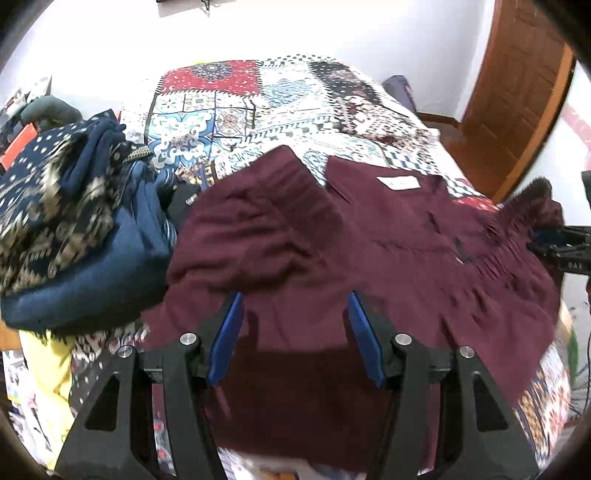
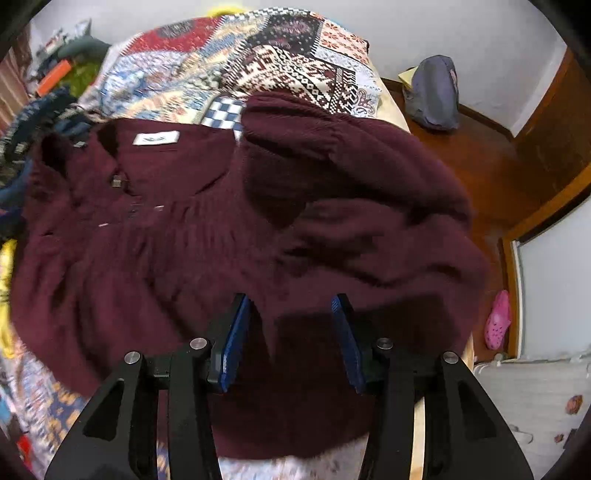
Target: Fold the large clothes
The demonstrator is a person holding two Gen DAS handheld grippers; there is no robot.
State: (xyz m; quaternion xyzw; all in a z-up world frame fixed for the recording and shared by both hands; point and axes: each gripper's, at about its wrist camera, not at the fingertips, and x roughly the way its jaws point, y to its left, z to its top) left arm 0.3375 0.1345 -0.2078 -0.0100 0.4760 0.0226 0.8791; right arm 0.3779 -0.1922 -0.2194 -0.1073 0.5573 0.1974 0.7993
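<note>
Two sleeves already lie folded in across the maroon sweater [image 1: 388, 251] spread on the quilted bed [image 1: 229, 110]; your left gripper [image 1: 295, 314] and right gripper [image 2: 291, 317] hover spread wide, empty. The body fold remains.

white walls [image 1: 332, 26] | wooden door [image 1: 517, 92] | wood floor [image 2: 480, 155] | patchwork bedspread [image 1: 229, 103]

sweater [image 1: 369, 258] hem cut off below, label [image 1: 398, 182] text perhaps too blurred
</note>
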